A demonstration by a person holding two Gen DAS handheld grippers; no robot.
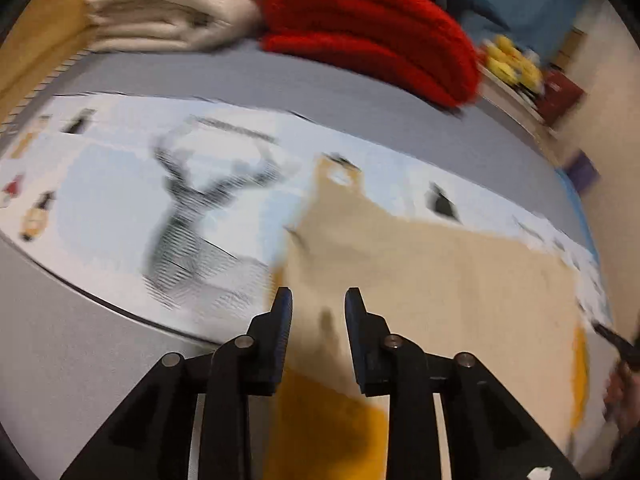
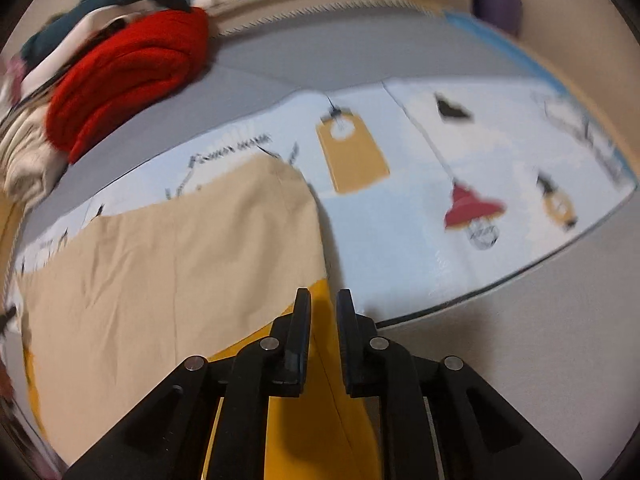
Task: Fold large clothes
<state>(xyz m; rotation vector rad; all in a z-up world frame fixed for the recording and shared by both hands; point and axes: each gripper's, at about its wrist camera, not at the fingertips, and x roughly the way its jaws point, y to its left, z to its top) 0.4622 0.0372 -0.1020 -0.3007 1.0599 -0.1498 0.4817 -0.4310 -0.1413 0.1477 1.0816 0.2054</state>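
Left gripper [image 1: 318, 300]: parted to a medium gap, poised over the near part of the cloth [image 1: 440, 280], nothing visibly pinched.

Right gripper [image 2: 323, 300]: drawn to a narrow gap above the yellow band [image 2: 320, 420] at the cloth's near right corner. Cannot tell whether fabric is clamped or merely seen through the gap.

Location of the cloth: spread flat on the mat [image 2: 400, 220], near edge toward both grippers, right edge running away from the right gripper.

Handling, as a judgement:
- Expect thin woven fabric, light and limp, with no stiffness to hold a shape once lifted.
- Expect sag between two grip points; keep the edge taut.
- Treat as robust, not fragile. Expect little slip on the matte weave.
- Take hold at the two near corners, on the yellow band, where a seam probably gives a thicker, firmer bite.

Materials and shapes:
- Cloth: broad beige panel, fine creases, a straight seam near the right edge, a mustard-yellow band along the near side.
- Mat: smooth, pale blue, printed with lamps and a stag.
- Bed [image 1: 60, 340]: plain grey, flat, matte.
- Red knit [image 1: 368, 28]: thick, fuzzy, folded in rolls at the far side.
- Cream stack [image 1: 168, 12]: soft, folded, touching the red knit.
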